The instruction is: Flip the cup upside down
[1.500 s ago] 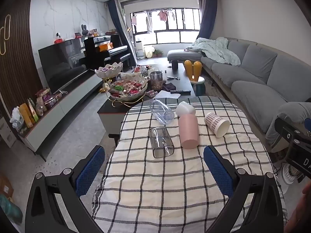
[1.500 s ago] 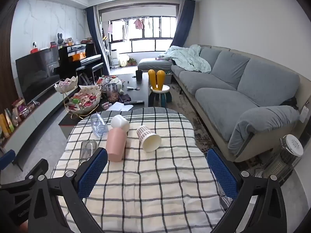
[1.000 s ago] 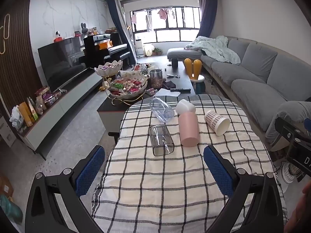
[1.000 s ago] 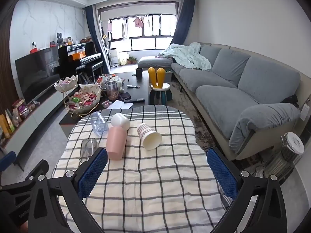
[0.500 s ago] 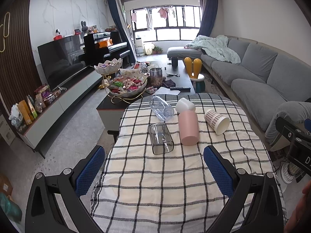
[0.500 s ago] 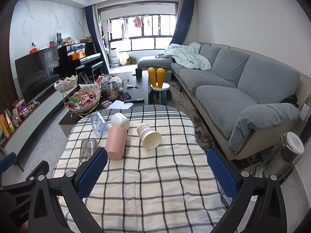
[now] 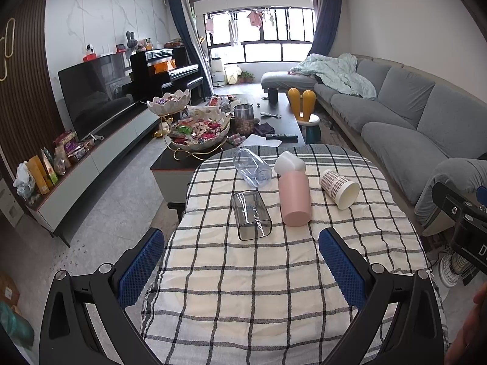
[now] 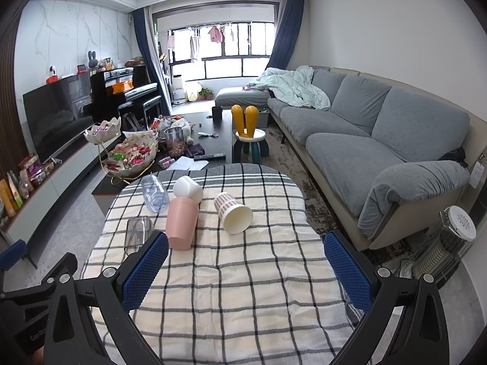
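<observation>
Left wrist view: five cups, among them a pink cup (image 7: pixel 294 202), lie on their sides on the checked table (image 7: pixel 258 289); none flipped. Left gripper (image 7: pixel 242 261) and right gripper (image 8: pixel 246 264) hover spread wide, empty.

Setting: home living room. Evidence, placed from the claws' viewpoint: long grey sectional sofa (image 8: pixel 380 133) along the right wall, pale blanket (image 8: pixel 289 88) heaped on its far end; flat television (image 7: pixel 94 91) on a low cabinet to the left; upright black piano (image 7: pixel 164 70) beyond it; dark coffee table (image 7: pixel 268 121) ahead, bearing a tiered snack dish (image 7: pixel 194 130); laundry hanging at the far window (image 8: pixel 219 51); checked tablecloth (image 8: pixel 237 273) directly below.
</observation>
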A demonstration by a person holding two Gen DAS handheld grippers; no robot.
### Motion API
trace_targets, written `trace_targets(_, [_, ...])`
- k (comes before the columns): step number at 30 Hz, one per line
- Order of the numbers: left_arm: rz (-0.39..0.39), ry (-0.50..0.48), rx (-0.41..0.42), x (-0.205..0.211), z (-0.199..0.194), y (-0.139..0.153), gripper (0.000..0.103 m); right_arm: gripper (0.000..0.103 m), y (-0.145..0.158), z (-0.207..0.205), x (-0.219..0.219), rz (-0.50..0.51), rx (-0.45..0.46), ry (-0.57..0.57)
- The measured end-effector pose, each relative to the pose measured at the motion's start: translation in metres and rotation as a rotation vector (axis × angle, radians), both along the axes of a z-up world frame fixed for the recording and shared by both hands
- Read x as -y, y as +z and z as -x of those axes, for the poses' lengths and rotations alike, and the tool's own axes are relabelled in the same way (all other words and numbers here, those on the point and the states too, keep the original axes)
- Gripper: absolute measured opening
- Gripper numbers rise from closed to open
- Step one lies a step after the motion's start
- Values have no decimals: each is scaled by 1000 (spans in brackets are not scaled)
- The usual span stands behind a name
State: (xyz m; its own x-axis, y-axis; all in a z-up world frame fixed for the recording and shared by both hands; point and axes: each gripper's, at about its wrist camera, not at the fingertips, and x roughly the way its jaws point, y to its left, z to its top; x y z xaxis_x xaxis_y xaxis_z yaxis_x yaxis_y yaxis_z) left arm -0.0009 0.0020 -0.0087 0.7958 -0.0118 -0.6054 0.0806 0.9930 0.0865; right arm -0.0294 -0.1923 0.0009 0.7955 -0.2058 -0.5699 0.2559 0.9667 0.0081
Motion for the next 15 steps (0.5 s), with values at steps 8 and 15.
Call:
trace_targets(8, [2,-1,-3,0,-1,0,103,103,0,0,0,0,-1,0])
trace_targets(15, [1,-1,-4,0,-1,0,103,103,0,0,0,0,-1,0])
